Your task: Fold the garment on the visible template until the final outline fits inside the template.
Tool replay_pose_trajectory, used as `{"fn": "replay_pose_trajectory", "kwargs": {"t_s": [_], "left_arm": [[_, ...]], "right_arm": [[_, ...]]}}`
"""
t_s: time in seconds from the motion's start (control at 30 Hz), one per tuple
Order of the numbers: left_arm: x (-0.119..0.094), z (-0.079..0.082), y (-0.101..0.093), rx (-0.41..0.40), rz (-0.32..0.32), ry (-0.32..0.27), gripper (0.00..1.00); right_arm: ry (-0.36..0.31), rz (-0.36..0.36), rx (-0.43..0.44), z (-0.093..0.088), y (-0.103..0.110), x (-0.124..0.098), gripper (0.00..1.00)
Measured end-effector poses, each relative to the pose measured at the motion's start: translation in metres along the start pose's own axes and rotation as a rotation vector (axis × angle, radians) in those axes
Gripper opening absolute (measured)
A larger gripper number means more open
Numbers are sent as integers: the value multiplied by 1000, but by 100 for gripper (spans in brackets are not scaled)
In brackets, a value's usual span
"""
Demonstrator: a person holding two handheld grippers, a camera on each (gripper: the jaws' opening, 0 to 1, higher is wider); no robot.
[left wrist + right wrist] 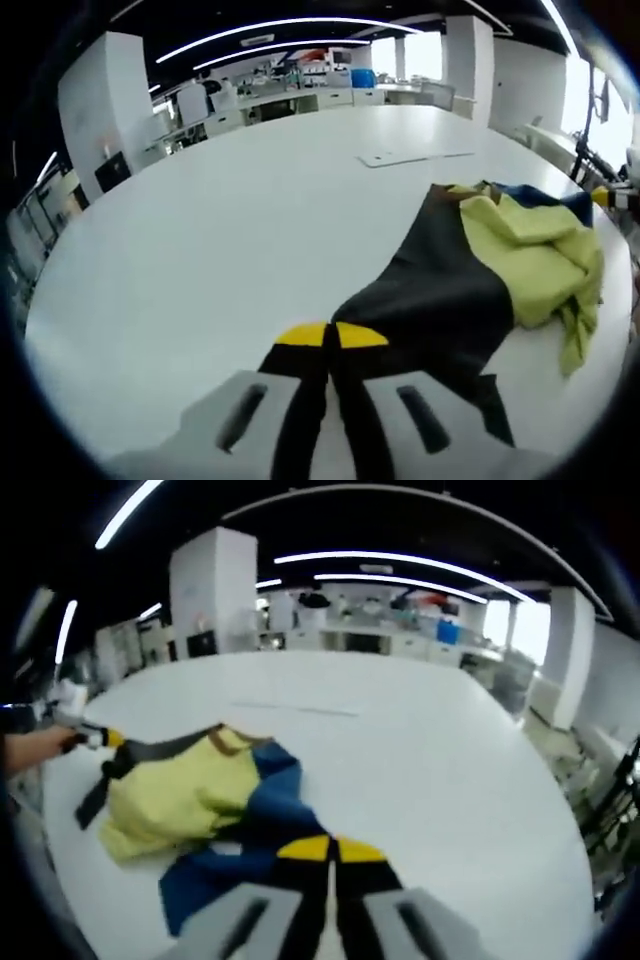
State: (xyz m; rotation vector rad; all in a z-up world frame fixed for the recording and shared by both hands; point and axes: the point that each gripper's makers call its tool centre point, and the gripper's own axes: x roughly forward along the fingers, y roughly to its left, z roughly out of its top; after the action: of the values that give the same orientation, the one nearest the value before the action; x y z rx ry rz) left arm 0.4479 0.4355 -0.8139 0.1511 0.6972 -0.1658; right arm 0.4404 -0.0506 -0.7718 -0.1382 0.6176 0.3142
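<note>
A: Where does the garment lie against the left gripper (331, 338)?

B: In the left gripper view the rumpled garment of black, yellow-green and blue cloth (500, 270) spreads over the round white table (230, 230). Its black part runs straight down to the yellow-tipped jaws, which meet with the black cloth at their tips and passing under them. They look pinched together on it. The yellow-green folds and a blue edge are bunched to the right of the jaws, further up the table.

A: And the right gripper (331, 850)?

B: In the right gripper view its yellow tips are also drawn together, with no real gap, right at the blue part of the same garment. The blue cloth lies under and to the left of the tips; whether any is actually caught between them I cannot tell. The pale yellow bulk sits up and to the left, with black strips beyond it.

A: Anything else near it?

B: At the left edge of that view a person's hand (35, 748) holds the other gripper, touching the garment's black end. Further off on the table lies a thin flat white sheet (395, 157).
</note>
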Motion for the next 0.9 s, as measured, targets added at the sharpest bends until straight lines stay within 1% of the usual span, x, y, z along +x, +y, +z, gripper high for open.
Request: {"fn": "replay_pose_trajectory", "kwargs": {"t_s": [0.23,0.33,0.43,0.47,0.53,0.6,0.63,0.7,0.77,0.9], "left_arm": [[2,0,6,8,12,12,0],[4,-1,11,4,14,14,0],[5,-3,12,5,20,17,0],[6,-3,13,5,21,19,0],[6,-3,15,-6,23,23,0],[6,-4,18,-29,28,27,0],[5,-6,20,-40,29,27,0],[6,-7,23,-60,29,26,0],[8,-9,27,-61,29,29,0],[8,-12,27,-43,42,40,0]], "right_arm": [[46,-65,-57,4,-31,15,0],[68,-80,-85,4,-37,20,0],[100,-107,-136,2,-50,30,0],[109,-128,-180,4,-59,36,0],[119,-131,-177,5,-61,44,0],[133,-147,-209,7,-65,48,0],[143,-154,-229,7,-68,55,0],[159,-157,-230,5,-70,62,0],[167,-154,-244,3,-70,68,0],[192,-142,-271,-1,-69,79,0]]}}
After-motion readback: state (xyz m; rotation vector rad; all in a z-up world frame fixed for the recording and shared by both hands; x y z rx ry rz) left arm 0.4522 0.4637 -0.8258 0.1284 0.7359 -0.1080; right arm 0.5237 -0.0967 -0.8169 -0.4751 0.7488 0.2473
